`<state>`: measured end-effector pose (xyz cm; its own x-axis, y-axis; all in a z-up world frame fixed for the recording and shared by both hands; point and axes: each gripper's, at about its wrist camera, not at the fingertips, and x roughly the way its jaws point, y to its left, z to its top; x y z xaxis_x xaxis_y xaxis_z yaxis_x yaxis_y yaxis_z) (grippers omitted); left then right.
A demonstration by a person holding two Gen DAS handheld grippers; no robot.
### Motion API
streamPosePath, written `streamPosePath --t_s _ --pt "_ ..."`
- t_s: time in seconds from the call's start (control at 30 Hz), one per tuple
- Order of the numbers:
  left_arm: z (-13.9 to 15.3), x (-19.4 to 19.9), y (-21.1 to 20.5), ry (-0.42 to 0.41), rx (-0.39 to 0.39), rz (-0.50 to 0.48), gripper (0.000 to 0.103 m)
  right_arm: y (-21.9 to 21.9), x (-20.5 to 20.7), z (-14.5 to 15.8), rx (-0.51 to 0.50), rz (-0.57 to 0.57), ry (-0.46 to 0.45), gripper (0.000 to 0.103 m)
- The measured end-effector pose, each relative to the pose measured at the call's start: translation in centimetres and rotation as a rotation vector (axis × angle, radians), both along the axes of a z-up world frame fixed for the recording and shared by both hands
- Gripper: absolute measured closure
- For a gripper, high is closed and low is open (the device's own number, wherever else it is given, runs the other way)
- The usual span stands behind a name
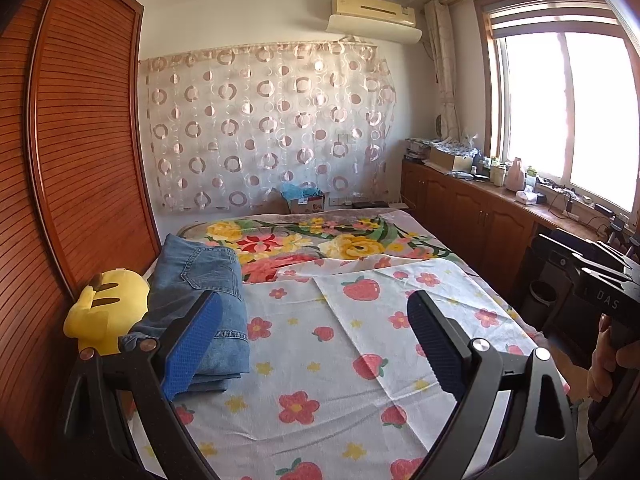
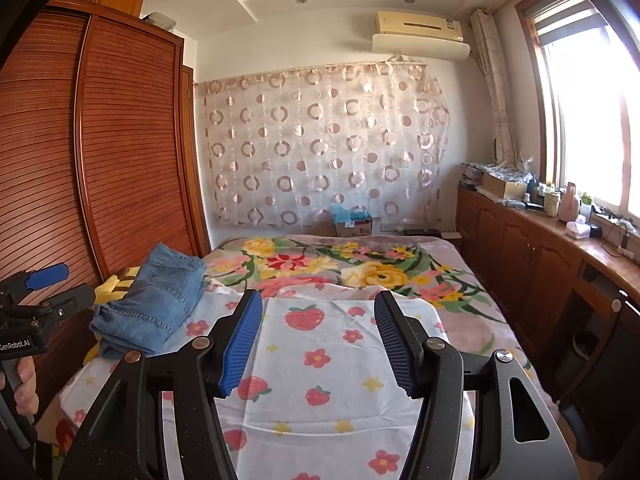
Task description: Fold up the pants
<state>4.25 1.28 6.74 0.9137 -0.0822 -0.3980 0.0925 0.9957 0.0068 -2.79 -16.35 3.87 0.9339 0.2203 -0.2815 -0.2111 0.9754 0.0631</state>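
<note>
Folded jeans [image 1: 200, 304] lie at the left edge of the bed, on the strawberry sheet [image 1: 340, 360], against a yellow plush [image 1: 106, 308] by the wardrobe [image 1: 80, 140]. In the right wrist view the jeans sit at centre left.

Left gripper [image 1: 316, 332]: jaws wide apart, nothing between them; its left pad overlaps the jeans in the frame, contact not discernible.

Right gripper [image 2: 316, 340]: jaws apart, nothing between them, only sheet beyond.

Floral blanket [image 2: 360, 268] covers the bed's upper part.
</note>
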Motion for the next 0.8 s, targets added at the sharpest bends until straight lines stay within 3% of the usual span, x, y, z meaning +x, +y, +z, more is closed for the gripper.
streamPosePath --t_s 0.8 --pt "-0.1 0.0 0.1 0.000 -0.001 0.000 0.009 -1.6 0.6 -0.6 -0.002 0.022 -0.014 0.043"
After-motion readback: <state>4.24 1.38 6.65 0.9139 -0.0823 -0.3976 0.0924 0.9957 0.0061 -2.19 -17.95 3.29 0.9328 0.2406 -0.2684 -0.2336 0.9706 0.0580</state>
